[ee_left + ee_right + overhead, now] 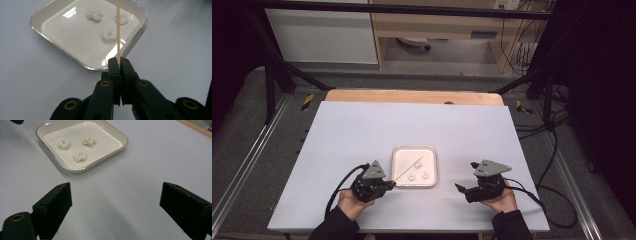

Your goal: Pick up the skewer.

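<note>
A square white tray (399, 152) with a shiny rim sits near the table's front middle. Three small white puffed rings (109, 36) lie in its right half; one of these rings (79, 156) sits nearest in the right gripper view. My left gripper (388, 185) is shut on a thin wooden skewer (118, 30), which slants up over the tray above the rings. In its own view the left gripper (119, 62) pinches the skewer's near end. My right gripper (466, 176) rests right of the tray, jaws wide open and empty (115, 197).
A pale sheet (362, 125) covers the table, with a wooden edge (412, 96) along the far side. Black frame bars and cables (557, 150) run beside the table on the right.
</note>
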Motion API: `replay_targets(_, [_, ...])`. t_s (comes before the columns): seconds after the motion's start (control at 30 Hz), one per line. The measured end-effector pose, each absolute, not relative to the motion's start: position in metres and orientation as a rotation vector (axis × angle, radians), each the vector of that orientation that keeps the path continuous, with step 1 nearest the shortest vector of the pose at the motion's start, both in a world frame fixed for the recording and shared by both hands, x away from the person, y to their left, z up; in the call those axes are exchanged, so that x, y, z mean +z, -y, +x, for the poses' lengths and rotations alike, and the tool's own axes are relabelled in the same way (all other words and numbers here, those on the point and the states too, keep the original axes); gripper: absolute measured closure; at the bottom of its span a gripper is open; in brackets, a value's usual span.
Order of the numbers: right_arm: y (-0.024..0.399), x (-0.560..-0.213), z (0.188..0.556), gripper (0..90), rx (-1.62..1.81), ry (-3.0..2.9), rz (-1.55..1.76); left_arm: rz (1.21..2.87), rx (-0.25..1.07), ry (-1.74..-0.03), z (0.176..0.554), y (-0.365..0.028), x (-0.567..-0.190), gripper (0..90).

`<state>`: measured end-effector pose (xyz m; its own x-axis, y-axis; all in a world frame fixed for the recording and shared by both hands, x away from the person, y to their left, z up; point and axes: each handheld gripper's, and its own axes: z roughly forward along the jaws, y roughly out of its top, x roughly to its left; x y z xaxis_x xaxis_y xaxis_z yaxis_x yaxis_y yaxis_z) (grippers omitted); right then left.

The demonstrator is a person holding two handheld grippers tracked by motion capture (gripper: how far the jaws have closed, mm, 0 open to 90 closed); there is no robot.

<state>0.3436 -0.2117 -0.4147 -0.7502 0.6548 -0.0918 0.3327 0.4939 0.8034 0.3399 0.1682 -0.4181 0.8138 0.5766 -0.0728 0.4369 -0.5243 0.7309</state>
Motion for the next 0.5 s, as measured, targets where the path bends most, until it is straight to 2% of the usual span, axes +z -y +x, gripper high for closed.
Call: replay_targets(0.5, [0.180,-0.405,0.356,8.5,1.254,-2.422,0.931,2.072,0.252,-0.816,0.330,-0.207,-0.424,88.4])
